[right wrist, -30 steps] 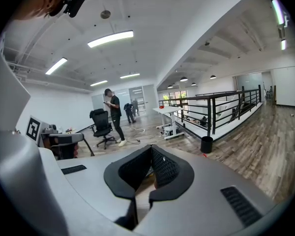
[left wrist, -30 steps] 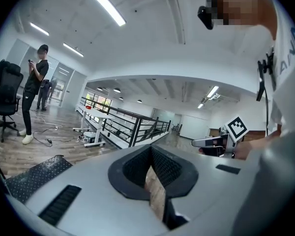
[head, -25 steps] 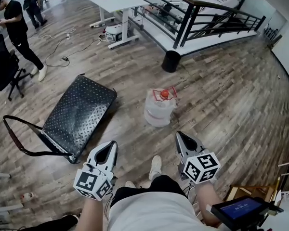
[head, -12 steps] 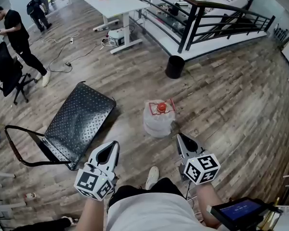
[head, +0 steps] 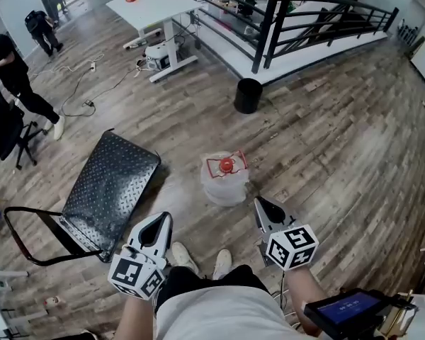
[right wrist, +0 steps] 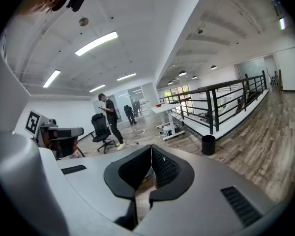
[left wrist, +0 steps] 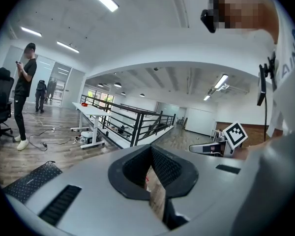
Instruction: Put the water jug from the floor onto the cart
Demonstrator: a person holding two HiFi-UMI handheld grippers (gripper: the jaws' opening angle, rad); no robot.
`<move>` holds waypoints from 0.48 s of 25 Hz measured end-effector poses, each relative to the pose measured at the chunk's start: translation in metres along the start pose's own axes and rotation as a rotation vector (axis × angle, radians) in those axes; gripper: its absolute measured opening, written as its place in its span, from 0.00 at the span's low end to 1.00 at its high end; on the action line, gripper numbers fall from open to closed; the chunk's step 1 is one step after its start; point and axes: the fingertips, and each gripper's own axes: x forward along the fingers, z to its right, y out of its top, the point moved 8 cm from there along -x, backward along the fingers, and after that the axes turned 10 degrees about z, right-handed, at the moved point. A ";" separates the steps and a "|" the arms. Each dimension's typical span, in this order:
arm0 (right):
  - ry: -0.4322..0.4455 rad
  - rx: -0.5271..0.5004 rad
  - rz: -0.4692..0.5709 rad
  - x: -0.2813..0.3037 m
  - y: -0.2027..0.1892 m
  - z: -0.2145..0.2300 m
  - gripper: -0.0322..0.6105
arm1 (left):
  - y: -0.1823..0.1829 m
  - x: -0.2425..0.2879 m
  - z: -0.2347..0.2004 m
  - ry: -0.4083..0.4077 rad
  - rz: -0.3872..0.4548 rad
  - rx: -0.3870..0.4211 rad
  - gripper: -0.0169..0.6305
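Standing upright on the wood-plank floor (head: pixel 340 154), the translucent plastic water jug (head: pixel 225 183) with a red cap and red carry handle is just ahead of both tools and between their lines of aim, touching neither. The left gripper (head: pixel 164 217), grey with a black-and-white marker cube at its rear, points forward with its tip below and to the left of the jug. The right gripper (head: pixel 259 201), of the same build, has its tip nearer, just below the jug's right side. A strip of bare floor separates each from the jug.

In the left gripper view its two dark ribbed fingers (left wrist: pixel 167 168) meet at their tips with nothing caught between them. The right gripper view shows the same: the fingers (right wrist: pixel 163 167) are pressed together at the tip and hold nothing.

The black diamond-plate flat cart (head: pixel 110 183) lies on the floor to the left of the jug, apart from it, with its black tube handle (head: pixel 28 234) reaching out from its near end. Farther off stand a black round bin (head: pixel 248 95), a white desk (head: pixel 152 6) and a black metal railing (head: pixel 304 20). A person in black (head: pixel 7 69) stands at the far left beside a black office chair (head: pixel 0 122).
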 end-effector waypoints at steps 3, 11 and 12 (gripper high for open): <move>-0.016 0.000 -0.017 0.012 -0.004 0.004 0.05 | -0.002 0.017 -0.011 -0.025 -0.009 -0.009 0.03; -0.099 -0.016 -0.014 0.065 0.008 -0.005 0.05 | 0.006 0.067 -0.075 -0.128 -0.020 -0.017 0.03; -0.108 -0.019 -0.010 0.073 0.010 -0.008 0.05 | 0.010 0.073 -0.084 -0.142 -0.020 -0.009 0.03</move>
